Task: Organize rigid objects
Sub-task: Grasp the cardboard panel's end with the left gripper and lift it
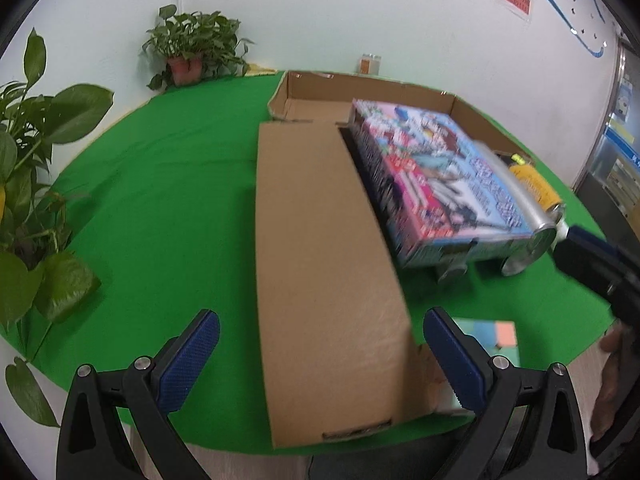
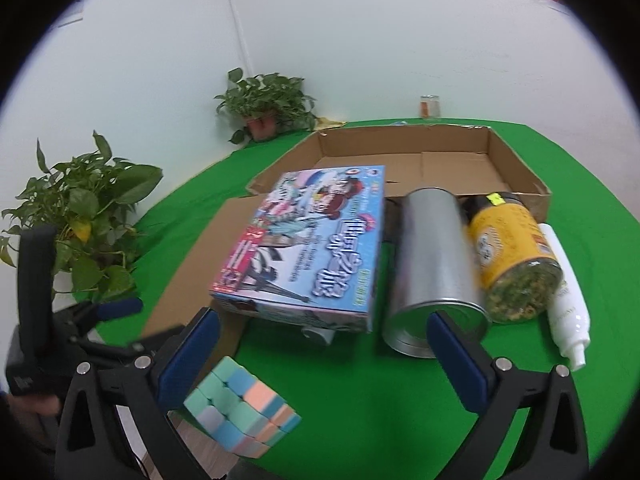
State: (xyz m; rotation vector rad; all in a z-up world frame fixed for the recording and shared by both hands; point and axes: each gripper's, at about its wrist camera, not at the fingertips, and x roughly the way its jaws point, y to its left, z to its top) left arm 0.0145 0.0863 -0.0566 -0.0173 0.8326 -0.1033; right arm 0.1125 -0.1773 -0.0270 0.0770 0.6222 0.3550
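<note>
Green cloth; right gripper spread.

Colours on the green tablecloth

Brown cardboard box; multicoloured illustrated game box; silver tin; yellow-labelled jar; white bottle; pastel puzzle cube.

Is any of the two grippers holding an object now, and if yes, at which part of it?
Nothing is held. The left gripper has open jaws on either side of the cardboard flap, not pressing it. The right gripper is open and empty.
</note>
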